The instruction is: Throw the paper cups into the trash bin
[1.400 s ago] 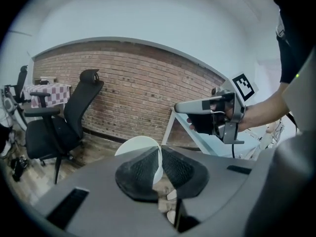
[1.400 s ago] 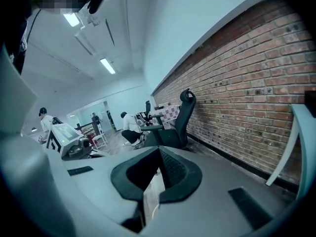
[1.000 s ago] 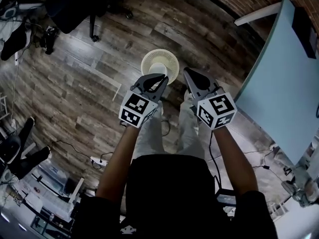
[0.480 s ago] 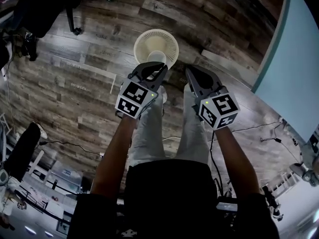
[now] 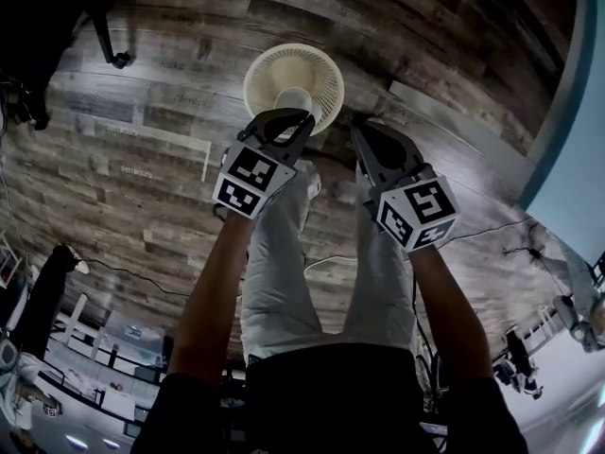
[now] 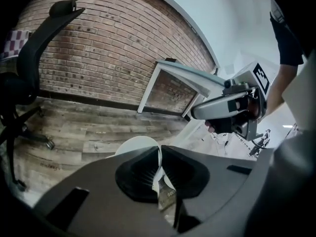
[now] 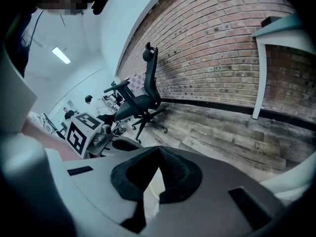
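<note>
Head view: a person stands on the plank floor with two grippers held out over one cream trash bin. The left gripper is clamped on the wall of the single paper cup, which hangs just above the bin's near rim. The right gripper, beside it, has its jaws pressed together on nothing. One pale blue surface edges the right of the frame, and one office chair stands by the brick wall in the right gripper view. Since a second ago the bin has drawn larger and higher in the frame, the surface has slid towards the edge, and both grips are unchanged. The cup appears to hang upright, its long axis pointing at the floor, though the blur leaves that uncertain.
</note>
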